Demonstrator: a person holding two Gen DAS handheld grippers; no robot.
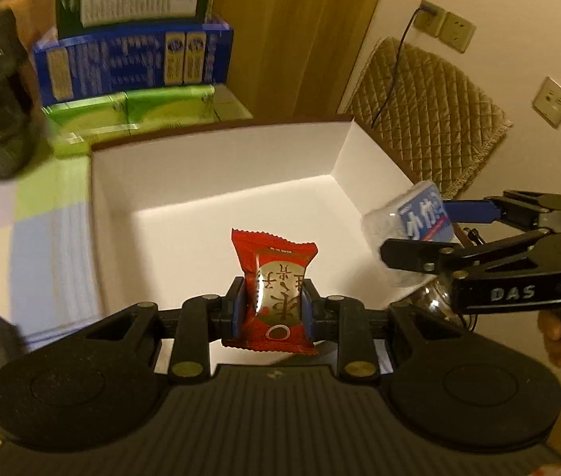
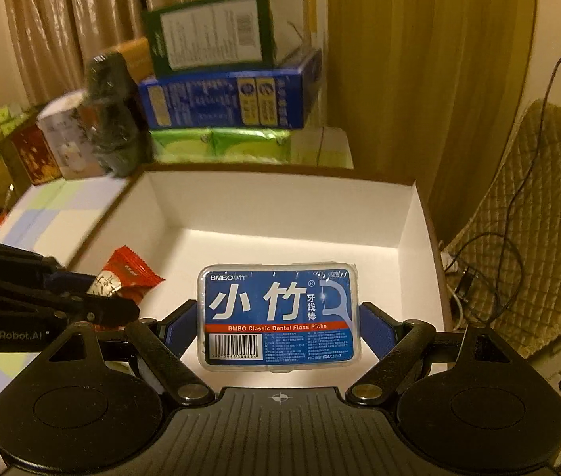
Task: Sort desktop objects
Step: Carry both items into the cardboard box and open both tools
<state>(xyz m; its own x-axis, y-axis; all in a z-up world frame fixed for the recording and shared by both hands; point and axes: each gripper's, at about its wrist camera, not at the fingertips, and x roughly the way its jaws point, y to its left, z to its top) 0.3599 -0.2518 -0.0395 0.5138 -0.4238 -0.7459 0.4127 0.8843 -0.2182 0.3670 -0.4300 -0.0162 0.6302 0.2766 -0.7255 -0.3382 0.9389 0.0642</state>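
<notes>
My left gripper (image 1: 273, 307) is shut on a red snack packet (image 1: 274, 277), held upright over the near part of a white open box (image 1: 217, 182). My right gripper (image 2: 278, 323) is shut on a clear case of dental floss picks (image 2: 278, 313) with a blue label, above the same white box (image 2: 280, 214). In the left wrist view the right gripper (image 1: 431, 224) comes in from the right edge with the floss case (image 1: 419, 214) in it. The right wrist view shows the left gripper (image 2: 102, 293) at the left with the red packet (image 2: 125, 273). The box floor looks bare.
Behind the box stand stacked cartons: green packs (image 2: 221, 144), a blue carton (image 2: 228, 99) and a dark green one (image 2: 209, 33). A dark bottle (image 2: 112, 119) stands at the box's far left corner. A quilted chair (image 2: 530, 214) with cables is to the right. Small boxes (image 2: 30, 150) line the left.
</notes>
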